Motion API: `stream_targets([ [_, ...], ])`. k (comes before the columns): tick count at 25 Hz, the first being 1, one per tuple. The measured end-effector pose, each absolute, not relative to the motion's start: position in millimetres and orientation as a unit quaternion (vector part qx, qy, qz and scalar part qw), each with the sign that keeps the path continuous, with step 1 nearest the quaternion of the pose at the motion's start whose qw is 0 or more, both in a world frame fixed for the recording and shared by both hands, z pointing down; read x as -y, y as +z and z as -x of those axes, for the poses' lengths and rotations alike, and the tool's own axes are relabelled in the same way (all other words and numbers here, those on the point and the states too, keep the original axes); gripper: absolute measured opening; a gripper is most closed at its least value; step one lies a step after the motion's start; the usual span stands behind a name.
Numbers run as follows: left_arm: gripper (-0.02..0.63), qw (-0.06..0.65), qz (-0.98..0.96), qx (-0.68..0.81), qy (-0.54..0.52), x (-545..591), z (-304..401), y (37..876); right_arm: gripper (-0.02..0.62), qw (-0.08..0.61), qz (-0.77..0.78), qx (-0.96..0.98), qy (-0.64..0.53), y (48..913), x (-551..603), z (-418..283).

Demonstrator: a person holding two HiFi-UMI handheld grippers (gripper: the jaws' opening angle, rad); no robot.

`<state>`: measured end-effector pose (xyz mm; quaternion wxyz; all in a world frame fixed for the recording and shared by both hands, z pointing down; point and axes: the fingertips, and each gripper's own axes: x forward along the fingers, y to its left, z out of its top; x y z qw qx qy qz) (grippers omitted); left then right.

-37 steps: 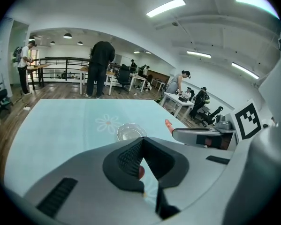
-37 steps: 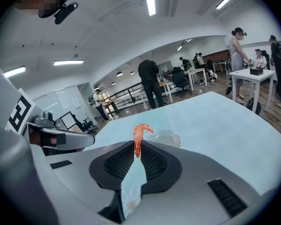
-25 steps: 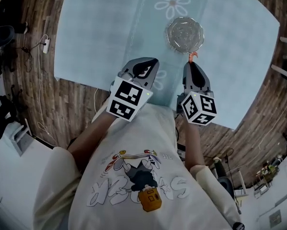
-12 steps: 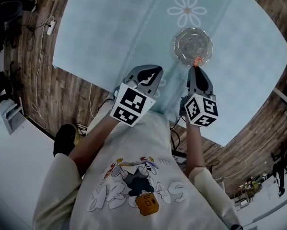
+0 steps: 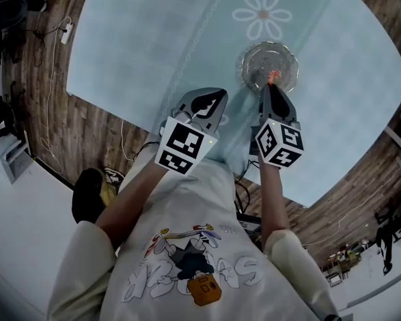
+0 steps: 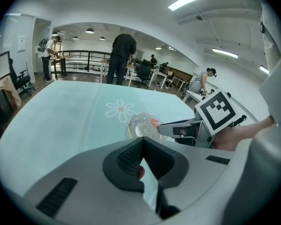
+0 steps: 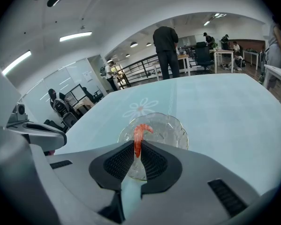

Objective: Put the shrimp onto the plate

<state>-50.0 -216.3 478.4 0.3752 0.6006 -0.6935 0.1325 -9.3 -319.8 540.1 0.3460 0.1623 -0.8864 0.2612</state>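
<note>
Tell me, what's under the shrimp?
The clear glass plate lies under the shrimp, which the right gripper pinches. The jaws cover the plate's near edge, so I can't tell if shrimp and plate touch.

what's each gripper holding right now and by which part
The right gripper holds the shrimp, clamped by its straight lower end; its curled end sticks out past the jaws, over the glass plate. The left gripper is shut on nothing.
</note>
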Motion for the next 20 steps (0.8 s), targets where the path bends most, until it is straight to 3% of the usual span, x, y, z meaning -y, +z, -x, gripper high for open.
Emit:
stream_targets([
  [20,0.006,0.373,-0.614,0.68,0.147,231,43,478,0.061,0.356,-0.183,0.873,0.279,558,341,13],
])
